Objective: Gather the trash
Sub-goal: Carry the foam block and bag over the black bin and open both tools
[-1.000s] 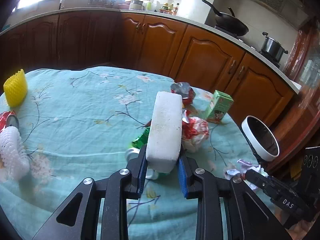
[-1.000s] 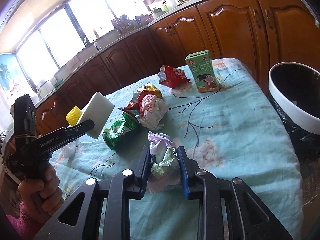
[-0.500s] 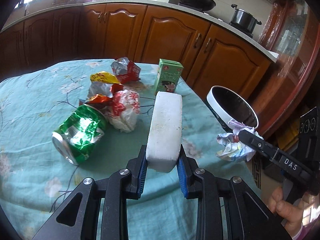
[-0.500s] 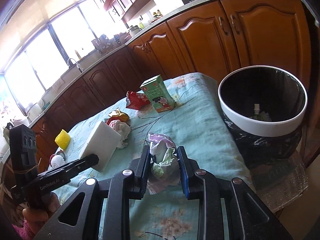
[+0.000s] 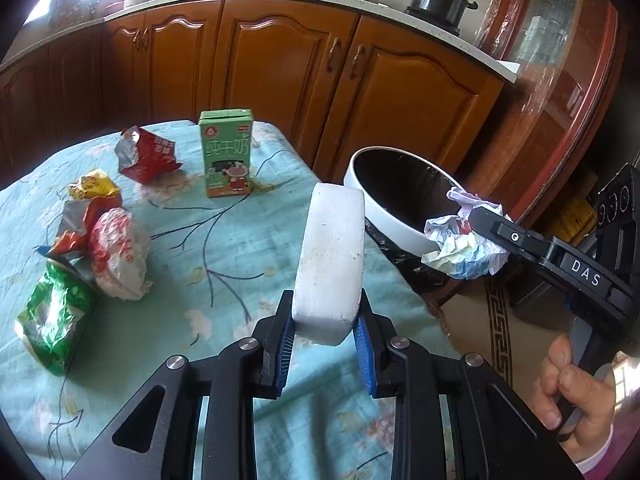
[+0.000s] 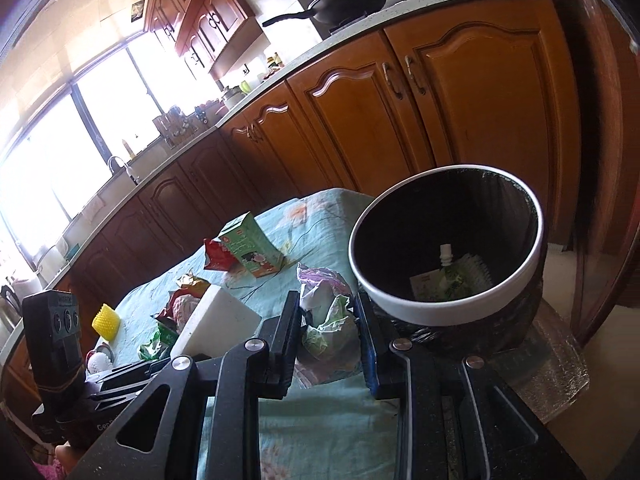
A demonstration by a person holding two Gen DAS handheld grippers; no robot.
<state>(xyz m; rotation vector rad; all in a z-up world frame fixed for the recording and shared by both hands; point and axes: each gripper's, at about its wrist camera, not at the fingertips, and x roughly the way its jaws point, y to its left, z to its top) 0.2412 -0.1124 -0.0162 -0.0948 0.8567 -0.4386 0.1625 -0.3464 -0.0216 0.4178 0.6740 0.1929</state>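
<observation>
My left gripper (image 5: 323, 322) is shut on a white foam block (image 5: 332, 256), held above the table's right part, short of the bin (image 5: 384, 220). My right gripper (image 6: 326, 318) is shut on a crumpled paper wad (image 6: 326, 320), held just beside the rim of the white-rimmed bin with a black liner (image 6: 440, 312). The wad (image 5: 464, 246) hangs at the bin's rim in the left wrist view. A pouch with a spout (image 6: 444, 276) lies inside the bin. The foam block also shows in the right wrist view (image 6: 218, 320).
On the teal floral tablecloth (image 5: 224, 240) lie a green milk carton (image 5: 227, 154), a red snack bag (image 5: 146, 154), a yellow wrapper (image 5: 92, 186), a red-and-white plastic bag (image 5: 118, 254) and a crushed green can (image 5: 54, 320). Wooden cabinets (image 5: 280, 64) stand behind.
Both grippers have moved right toward the bin with their loads. The paper wad has come up to the bin's rim and the foam block has come closer to the bin.
</observation>
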